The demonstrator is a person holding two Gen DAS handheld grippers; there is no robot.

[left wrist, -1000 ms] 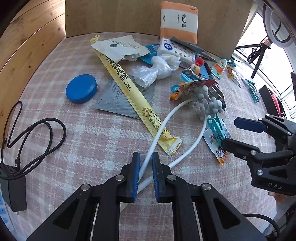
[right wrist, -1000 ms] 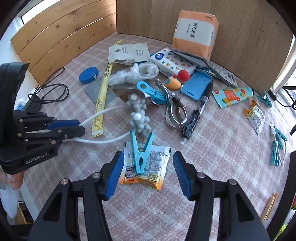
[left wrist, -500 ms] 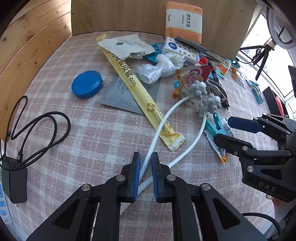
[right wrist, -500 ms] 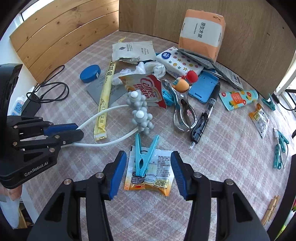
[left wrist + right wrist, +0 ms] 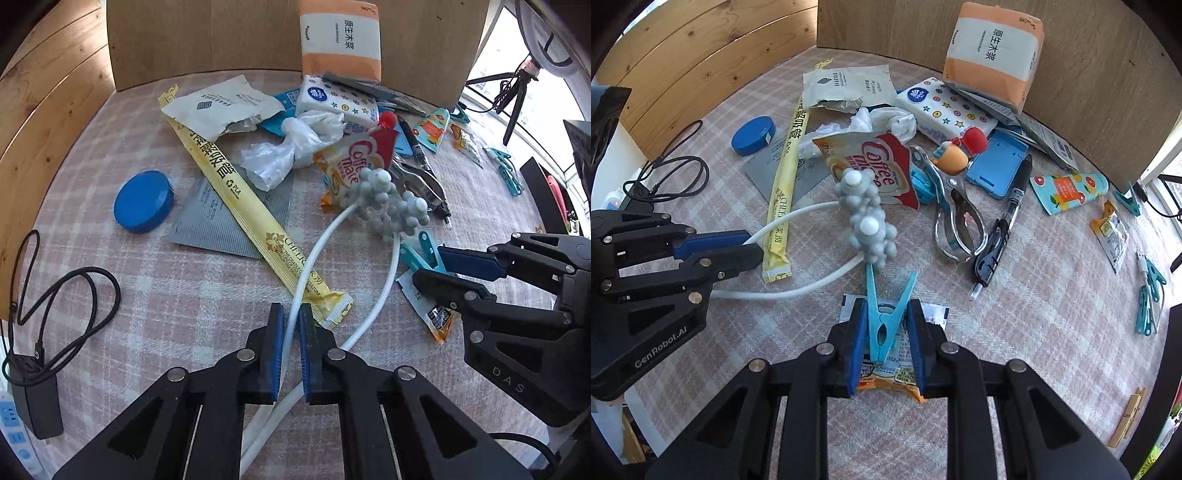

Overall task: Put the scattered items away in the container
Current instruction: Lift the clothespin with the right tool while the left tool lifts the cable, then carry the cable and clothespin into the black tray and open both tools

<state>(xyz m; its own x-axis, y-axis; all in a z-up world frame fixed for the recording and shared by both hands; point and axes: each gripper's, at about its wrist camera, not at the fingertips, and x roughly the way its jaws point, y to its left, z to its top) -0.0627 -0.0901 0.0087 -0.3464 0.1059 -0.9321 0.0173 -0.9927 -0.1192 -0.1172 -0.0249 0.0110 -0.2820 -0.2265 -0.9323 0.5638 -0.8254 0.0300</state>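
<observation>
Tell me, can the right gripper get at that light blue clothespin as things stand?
Probably yes. The right gripper already straddles the light blue clothespin, which lies on top of a snack packet with nothing over it, and its jaws are closing around it. The left gripper stays off to the side, holding the white cable.

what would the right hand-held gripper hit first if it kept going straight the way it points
The blue clothespin, already between its closing jaws. Right behind that lies the snack packet flat on the checked tablecloth. The right hand-held gripper looks almost down on them, though depth is hard to judge.

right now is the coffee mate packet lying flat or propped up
Propped up: the coffee mate packet leans tilted on the clutter behind it, its printed face raised toward the camera rather than flat on the cloth.
</observation>
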